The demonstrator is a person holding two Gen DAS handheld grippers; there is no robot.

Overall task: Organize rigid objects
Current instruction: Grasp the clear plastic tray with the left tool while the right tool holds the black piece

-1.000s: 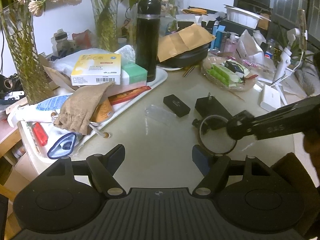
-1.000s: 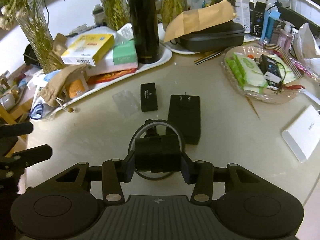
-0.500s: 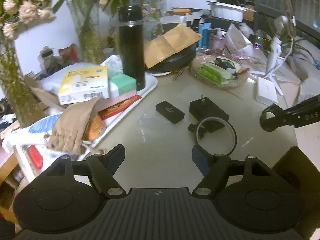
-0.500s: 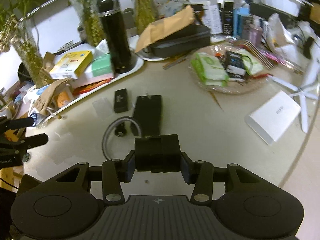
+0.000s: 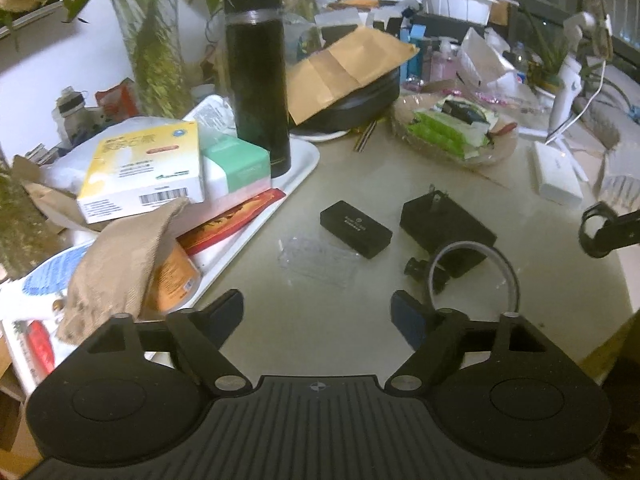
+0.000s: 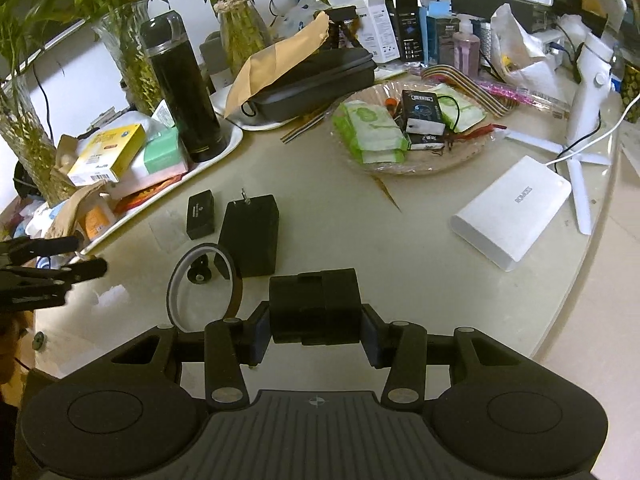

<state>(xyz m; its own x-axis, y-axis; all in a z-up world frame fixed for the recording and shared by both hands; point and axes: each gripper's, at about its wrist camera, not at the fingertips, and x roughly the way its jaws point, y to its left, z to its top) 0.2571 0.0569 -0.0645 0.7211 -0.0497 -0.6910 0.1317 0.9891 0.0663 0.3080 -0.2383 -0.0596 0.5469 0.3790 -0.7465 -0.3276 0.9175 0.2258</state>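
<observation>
My right gripper [image 6: 314, 330] is clamped on a small black block [image 6: 314, 306], held clear above the table [image 6: 420, 264]. My left gripper [image 5: 318, 312] is empty and its jaws are opening, with nothing between them.

Loose items on the table ahead of it:
- a small black box [image 5: 355, 229];
- a black plug adapter [image 5: 447, 226], just beside the box;
- a ring with a small knob [image 5: 474, 276], touching the adapter's near edge;
- a clear plastic piece [image 5: 318, 258], hard to see against the surface.

Risks from here, as I judge them:
1. The left fingers may catch the ring and drag the adapter with it, since the two touch.
2. The clear piece may be overlooked and pushed aside or crushed.
3. The white tray [image 5: 298, 164] is already piled high; adding items there could topple the stack or the black flask [image 5: 258, 76].
4. The held block may slip if my right hand tilts.
</observation>
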